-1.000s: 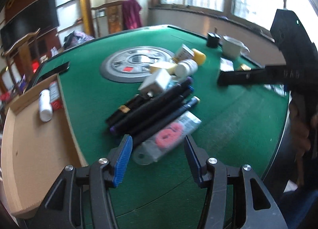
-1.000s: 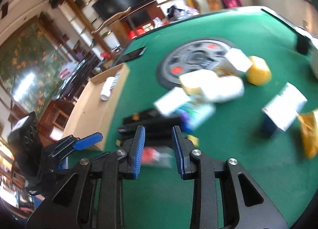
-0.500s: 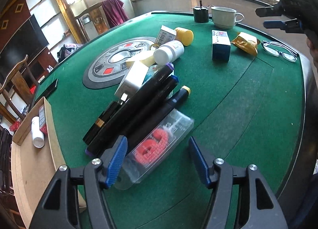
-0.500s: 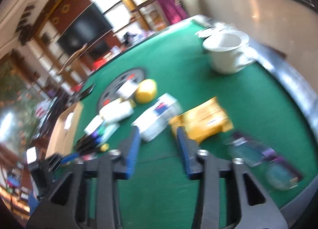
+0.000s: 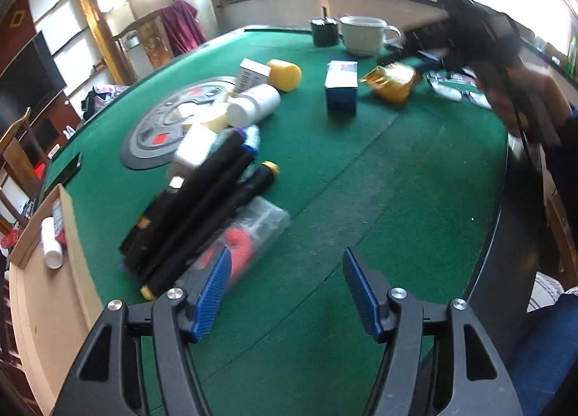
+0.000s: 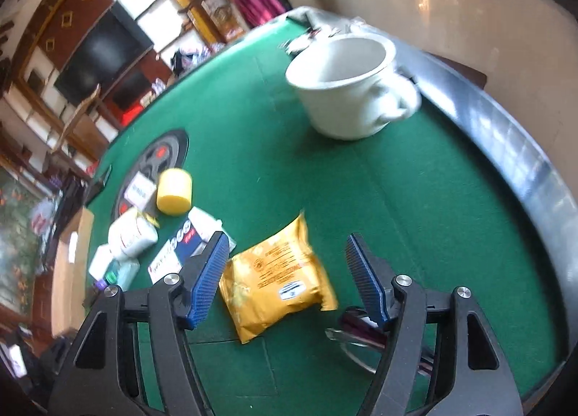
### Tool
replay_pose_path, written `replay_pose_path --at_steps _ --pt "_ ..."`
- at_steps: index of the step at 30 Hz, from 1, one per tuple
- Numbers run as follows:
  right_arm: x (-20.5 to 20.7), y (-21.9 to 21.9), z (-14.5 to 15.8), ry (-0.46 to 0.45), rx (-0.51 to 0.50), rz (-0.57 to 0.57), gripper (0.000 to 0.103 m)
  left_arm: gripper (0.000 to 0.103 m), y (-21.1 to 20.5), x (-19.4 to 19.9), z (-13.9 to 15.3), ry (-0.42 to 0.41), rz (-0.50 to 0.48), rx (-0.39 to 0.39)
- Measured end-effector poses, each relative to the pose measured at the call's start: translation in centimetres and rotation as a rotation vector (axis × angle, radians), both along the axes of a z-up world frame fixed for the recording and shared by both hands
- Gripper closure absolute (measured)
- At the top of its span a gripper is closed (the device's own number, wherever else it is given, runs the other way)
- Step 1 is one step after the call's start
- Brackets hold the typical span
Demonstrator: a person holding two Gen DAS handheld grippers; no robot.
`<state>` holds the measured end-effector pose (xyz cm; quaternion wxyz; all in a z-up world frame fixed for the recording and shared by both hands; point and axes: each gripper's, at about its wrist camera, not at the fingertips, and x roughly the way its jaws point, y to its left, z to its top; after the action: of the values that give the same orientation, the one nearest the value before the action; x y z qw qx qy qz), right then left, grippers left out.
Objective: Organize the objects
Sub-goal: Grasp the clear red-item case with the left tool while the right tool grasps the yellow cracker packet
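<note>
Just now the right gripper (image 6: 285, 280) hangs over the green table (image 6: 415, 206) with its jaws opening around, not touching, the yellow packet (image 6: 276, 280) below the white cup (image 6: 346, 87), while the left gripper (image 5: 283, 295) stands wide and empty beside the black markers (image 5: 202, 210) and clear case (image 5: 253, 235).

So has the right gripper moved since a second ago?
Yes. The right gripper swung from the marker pile toward the table's rim, now over the yellow packet near the white cup, jaws opening.
</note>
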<state>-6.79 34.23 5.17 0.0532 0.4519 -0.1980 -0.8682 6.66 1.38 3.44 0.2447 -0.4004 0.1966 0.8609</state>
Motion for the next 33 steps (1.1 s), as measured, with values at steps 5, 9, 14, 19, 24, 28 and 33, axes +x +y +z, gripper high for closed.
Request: replay_pose_path --at_steps 5,9,14,19,24,28,33 --pt "3.1 -6.1 0.3 -0.027 -0.063 0.317 0.035 0.038 -2.3 -1.1 0.8 0.014 0.041 0.026" --pt "5.3 -7.4 1.6 0.016 0.009 0.344 0.035 0.038 -2.5 -2.5 -0.2 -0.041 -0.010 0.026" --pt "5.7 -6.4 2.6 0.049 -0.027 0.307 0.035 0.038 -2.2 -4.5 -1.4 -0.035 -0.015 -0.040" --pt "5.5 -6.9 2.4 0.044 -0.025 0.302 0.035 0.040 -1.3 -4.0 -1.3 -0.045 -0.047 -0.068" --pt "5.1 -6.5 1.8 0.030 -0.032 0.281 0.035 0.040 -0.1 -1.3 -1.4 -0.134 -0.165 0.009" --pt "5.1 -6.4 1.8 0.030 -0.036 0.271 0.035 0.038 -0.9 -2.7 -1.3 -0.121 -0.081 0.005" --pt "5.2 -6.6 1.9 0.035 -0.015 0.265 0.035 0.038 -1.5 -4.4 -1.4 -0.206 0.011 0.074"
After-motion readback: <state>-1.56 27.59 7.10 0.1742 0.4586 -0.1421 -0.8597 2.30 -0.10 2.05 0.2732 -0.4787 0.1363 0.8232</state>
